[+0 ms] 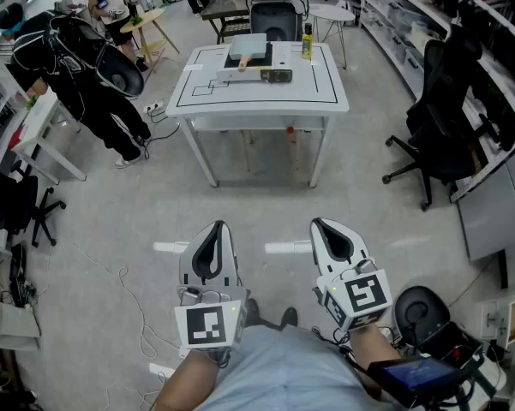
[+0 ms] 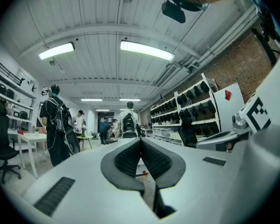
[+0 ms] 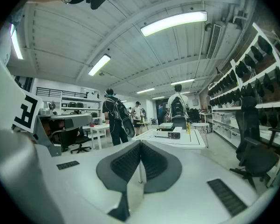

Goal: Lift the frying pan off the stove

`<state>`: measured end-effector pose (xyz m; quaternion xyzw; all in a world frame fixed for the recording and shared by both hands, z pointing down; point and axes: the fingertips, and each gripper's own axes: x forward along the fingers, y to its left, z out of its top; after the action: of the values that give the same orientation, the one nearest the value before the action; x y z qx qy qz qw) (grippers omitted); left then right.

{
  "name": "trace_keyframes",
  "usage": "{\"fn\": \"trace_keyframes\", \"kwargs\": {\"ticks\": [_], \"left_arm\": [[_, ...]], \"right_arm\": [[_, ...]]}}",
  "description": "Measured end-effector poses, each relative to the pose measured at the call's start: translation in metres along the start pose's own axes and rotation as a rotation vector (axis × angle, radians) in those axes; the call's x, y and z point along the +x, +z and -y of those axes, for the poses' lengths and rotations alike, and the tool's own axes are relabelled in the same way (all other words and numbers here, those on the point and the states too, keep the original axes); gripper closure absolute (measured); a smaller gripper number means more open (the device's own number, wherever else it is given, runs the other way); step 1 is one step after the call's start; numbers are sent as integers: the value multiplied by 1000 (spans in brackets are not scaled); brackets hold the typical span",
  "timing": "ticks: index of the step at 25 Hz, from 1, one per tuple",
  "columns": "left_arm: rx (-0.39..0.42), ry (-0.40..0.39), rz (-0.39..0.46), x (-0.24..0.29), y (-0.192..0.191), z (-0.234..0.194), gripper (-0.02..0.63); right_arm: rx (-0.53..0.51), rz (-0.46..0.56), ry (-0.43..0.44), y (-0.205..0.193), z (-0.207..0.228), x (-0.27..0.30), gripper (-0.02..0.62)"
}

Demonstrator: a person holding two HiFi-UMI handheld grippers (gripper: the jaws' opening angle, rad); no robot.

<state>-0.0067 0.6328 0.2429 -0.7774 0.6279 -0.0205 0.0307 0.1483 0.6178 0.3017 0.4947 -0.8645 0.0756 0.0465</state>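
The frying pan (image 1: 249, 48), pale and square-looking, sits on a portable stove (image 1: 263, 74) at the far side of a white table (image 1: 326, 92). Both grippers hang low over the floor, well short of that table. My left gripper (image 1: 218, 226) is shut with nothing in it, and my right gripper (image 1: 319, 224) is likewise shut and empty. In the right gripper view the pan (image 3: 167, 125) and stove (image 3: 171, 135) lie far ahead beyond the closed right gripper (image 3: 140, 142). The left gripper view shows the left gripper (image 2: 140, 140) with its pads pressed together.
A yellow bottle (image 1: 307, 43) stands on the table right of the pan. A person in black with a backpack (image 1: 77, 67) stands at the left by a white desk. A black office chair (image 1: 437, 118) and shelving are on the right. Cables lie on the floor at left.
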Motion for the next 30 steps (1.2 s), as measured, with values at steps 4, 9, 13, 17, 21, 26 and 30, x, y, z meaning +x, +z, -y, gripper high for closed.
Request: {"fn": "trace_keyframes", "kwargs": {"ticks": [4, 9, 13, 17, 21, 26, 30], "left_arm": [[0, 2, 0, 0, -1, 7, 588], [-10, -1, 17, -3, -1, 20, 588], [-22, 6, -2, -4, -10, 26, 588], [-23, 22, -67, 3, -28, 21, 588], [-32, 31, -34, 27, -25, 10, 588], [-42, 43, -61, 70, -40, -13, 588], [-47, 55, -98, 117, -51, -42, 588]], "right_arm": [[-1, -4, 7, -2, 5, -4, 548], [14, -3, 19, -5, 12, -12, 548], [60, -13, 56, -13, 17, -11, 546], [44, -27, 50, -18, 23, 2, 546], [58, -43, 51, -23, 32, 24, 545], [84, -79, 46, -32, 51, 66, 546], [104, -111, 50, -36, 61, 116, 545]]}}
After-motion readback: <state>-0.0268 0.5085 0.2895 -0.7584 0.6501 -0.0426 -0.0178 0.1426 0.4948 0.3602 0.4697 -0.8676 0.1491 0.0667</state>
